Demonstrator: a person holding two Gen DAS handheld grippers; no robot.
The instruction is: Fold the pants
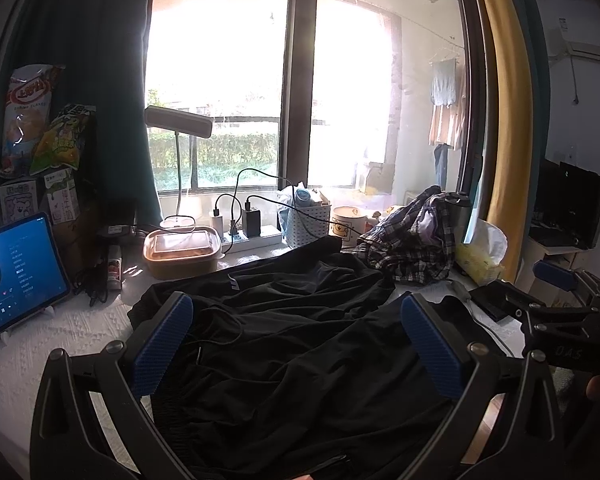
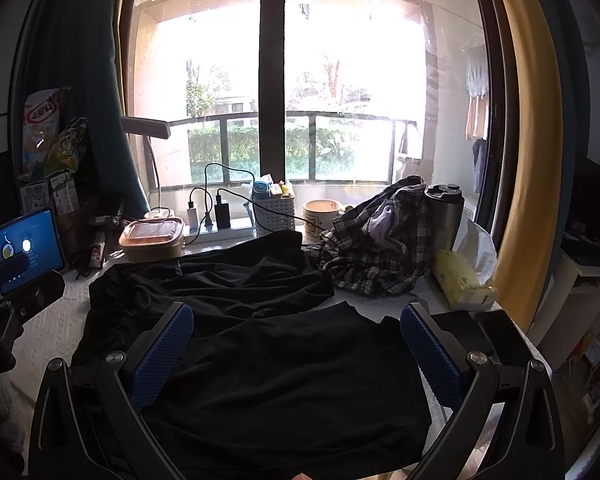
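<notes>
Black pants [image 1: 292, 320] lie rumpled on a white textured table cover, spread from near edge to the windowsill; they also show in the right wrist view [image 2: 260, 340]. My left gripper [image 1: 296, 340] is open, its blue pads wide apart above the pants near the waistband, holding nothing. My right gripper [image 2: 296, 344] is open and empty above the smoother near part of the pants. The right gripper also shows in the left wrist view [image 1: 556, 300], at the right edge. The left gripper shows at the left edge of the right wrist view [image 2: 16, 280].
A tablet [image 1: 20, 272] stands at the left. A lidded food box [image 1: 180, 250], power strip with chargers [image 1: 244, 228], white basket [image 1: 312, 224] and mug [image 1: 348, 220] line the sill. A plaid shirt [image 2: 376, 240], steel tumbler [image 2: 444, 216] and yellow tissue pack [image 2: 460, 280] sit at the right.
</notes>
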